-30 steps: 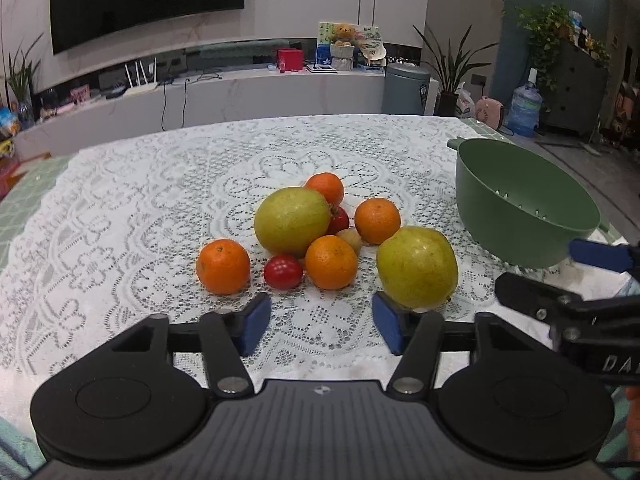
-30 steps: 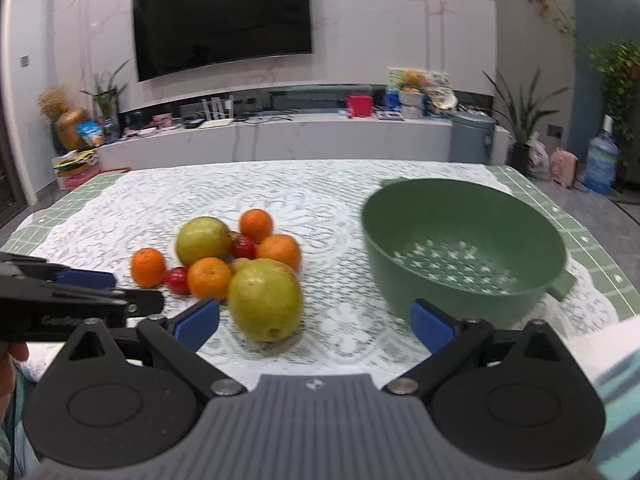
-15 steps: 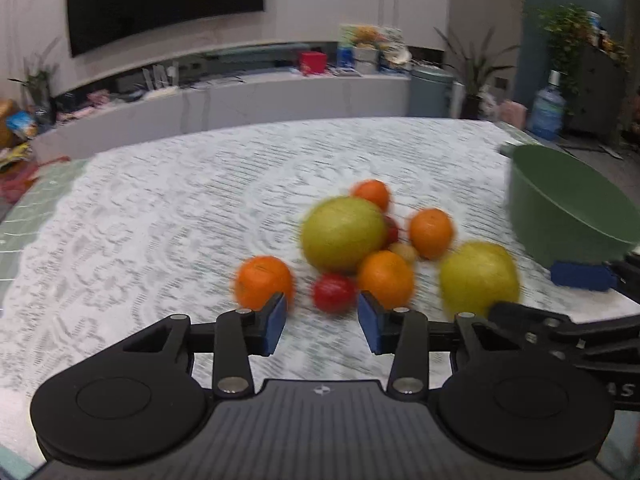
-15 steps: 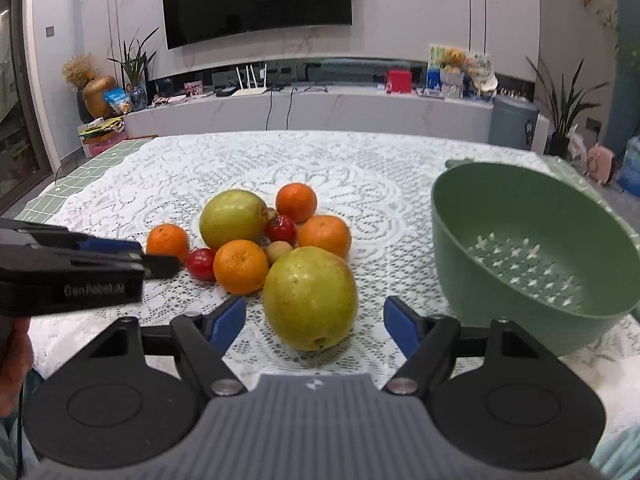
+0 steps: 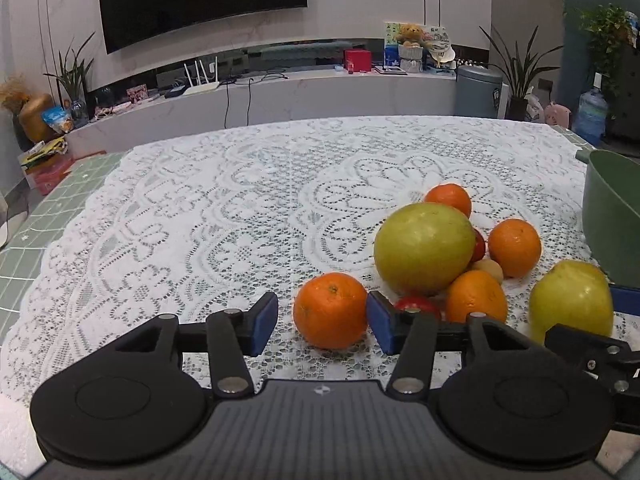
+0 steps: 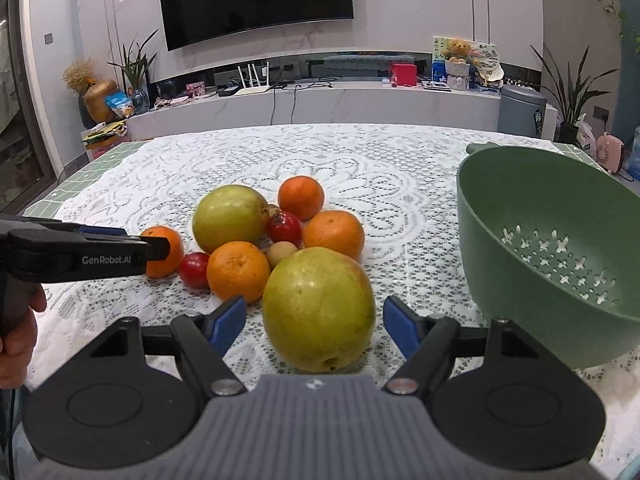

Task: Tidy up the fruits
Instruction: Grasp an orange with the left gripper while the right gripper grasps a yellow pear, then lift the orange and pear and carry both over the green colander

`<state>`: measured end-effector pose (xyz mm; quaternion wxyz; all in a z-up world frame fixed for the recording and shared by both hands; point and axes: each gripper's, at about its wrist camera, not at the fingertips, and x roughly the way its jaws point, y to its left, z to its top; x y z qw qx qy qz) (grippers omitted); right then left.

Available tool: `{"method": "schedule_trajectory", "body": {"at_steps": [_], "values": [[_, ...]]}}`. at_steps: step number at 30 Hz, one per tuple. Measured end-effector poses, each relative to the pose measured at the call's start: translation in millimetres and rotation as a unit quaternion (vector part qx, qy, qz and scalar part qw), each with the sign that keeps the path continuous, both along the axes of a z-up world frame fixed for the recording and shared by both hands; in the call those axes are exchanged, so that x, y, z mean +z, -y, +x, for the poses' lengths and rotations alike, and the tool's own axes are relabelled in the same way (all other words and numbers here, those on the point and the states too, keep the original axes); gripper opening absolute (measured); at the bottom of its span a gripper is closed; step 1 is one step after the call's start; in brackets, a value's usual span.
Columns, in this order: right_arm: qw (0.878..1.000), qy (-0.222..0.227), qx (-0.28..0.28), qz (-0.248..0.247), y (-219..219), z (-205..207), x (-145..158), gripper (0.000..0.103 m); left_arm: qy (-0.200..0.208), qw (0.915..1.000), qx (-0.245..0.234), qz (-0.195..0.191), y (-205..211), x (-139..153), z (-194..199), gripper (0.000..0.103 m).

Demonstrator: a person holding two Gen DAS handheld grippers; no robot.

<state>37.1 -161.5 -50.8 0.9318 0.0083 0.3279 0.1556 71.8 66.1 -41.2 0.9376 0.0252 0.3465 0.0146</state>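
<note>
On the lace cloth lies a pile of fruit: several oranges, two big yellow-green fruits, two small red ones and a tan one. My left gripper (image 5: 322,323) straddles the leftmost orange (image 5: 330,310). Its jaws are opening: the right pad sits at the peel and the left pad stands off it. My right gripper (image 6: 315,326) is open around the nearest yellow-green fruit (image 6: 318,308), with a gap on each side. The other yellow-green fruit (image 6: 230,224) sits behind, among the oranges. The left gripper (image 6: 160,246) also shows from the side in the right wrist view.
A green colander (image 6: 500,168) stands tilted at the right of the pile, with nothing in it. A hand (image 6: 18,344) holds the left tool. Green tiles (image 5: 36,224) border the cloth on the left. A low white counter (image 6: 320,104) runs behind the table.
The left gripper swung left from the middle of the pile to the leftmost orange; its jaws narrowed, then widened. The right gripper came down close around the near yellow-green fruit and narrowed.
</note>
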Motion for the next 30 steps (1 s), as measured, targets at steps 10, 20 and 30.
{"method": "schedule_trajectory", "body": {"at_steps": [10,20,30], "values": [[1.0,-0.007,0.011,-0.016,-1.7,7.4,-7.2,0.066,-0.016,0.9997,-0.012,-0.013,0.7,-10.3,8.2,0.06],[0.999,0.002,0.021,-0.027,-5.2,5.1,-8.4,0.063,-0.009,0.9997,-0.015,-0.018,0.2,-11.9,7.4,0.052],[1.0,-0.007,0.016,-0.009,2.2,4.3,-6.2,0.063,-0.002,0.9998,-0.007,-0.019,1.2,-11.4,1.5,0.051]]}}
